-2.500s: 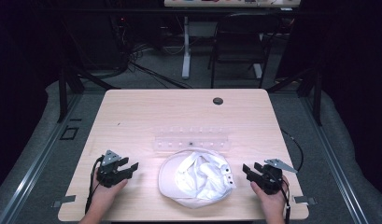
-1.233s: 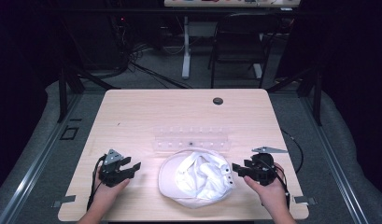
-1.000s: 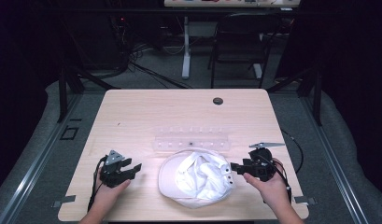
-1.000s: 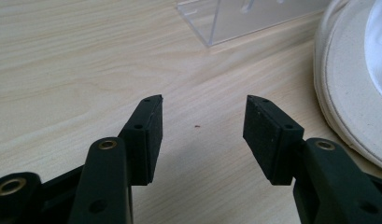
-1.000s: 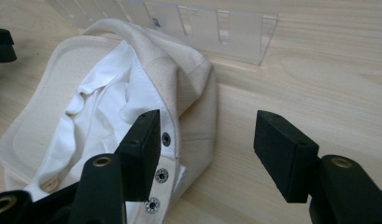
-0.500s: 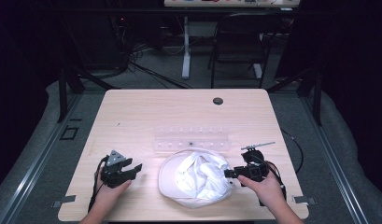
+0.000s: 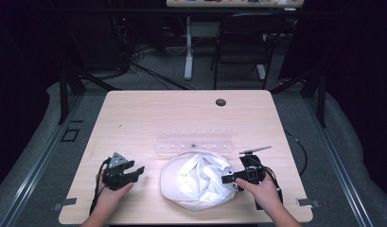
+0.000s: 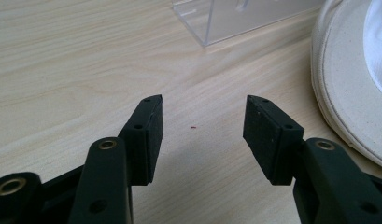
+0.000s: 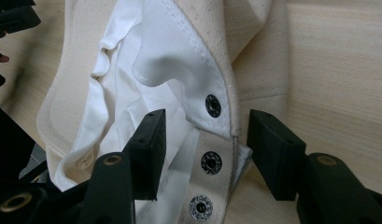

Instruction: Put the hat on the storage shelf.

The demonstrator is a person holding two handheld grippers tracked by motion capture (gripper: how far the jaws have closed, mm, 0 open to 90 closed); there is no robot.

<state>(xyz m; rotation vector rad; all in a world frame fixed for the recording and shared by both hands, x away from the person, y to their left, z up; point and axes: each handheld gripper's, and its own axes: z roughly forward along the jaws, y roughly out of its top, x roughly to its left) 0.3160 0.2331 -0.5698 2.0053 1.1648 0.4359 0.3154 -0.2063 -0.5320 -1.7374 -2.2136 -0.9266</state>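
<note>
- Since the earlier frames, right gripper [image 7: 227,179] has come in from the table's right edge toward 9 o'clock and now sits at the right rim of the white hat [image 7: 197,180]; left gripper [image 7: 134,171] unchanged.
- Right gripper jaws have just been closing a little, yet stand wide; a snap-studded strap [image 9: 212,154] of the hat lies between them, pads not pressing on it.
- Left gripper, near the front edge at 9 o'clock of the hat: jaws wide apart, bare wooden table [image 8: 76,70] between them, holding nothing.
- Hat: front centre of table, upside down, white lining showing, brim [image 8: 340,79] just beside the left gripper at its 2 o'clock.
- Clear plastic tray [image 7: 195,141]: just past the hat at 12 o'clock, about touching its rim.
- Dark round grommet [image 7: 221,102]: far edge of table, well apart.
</note>
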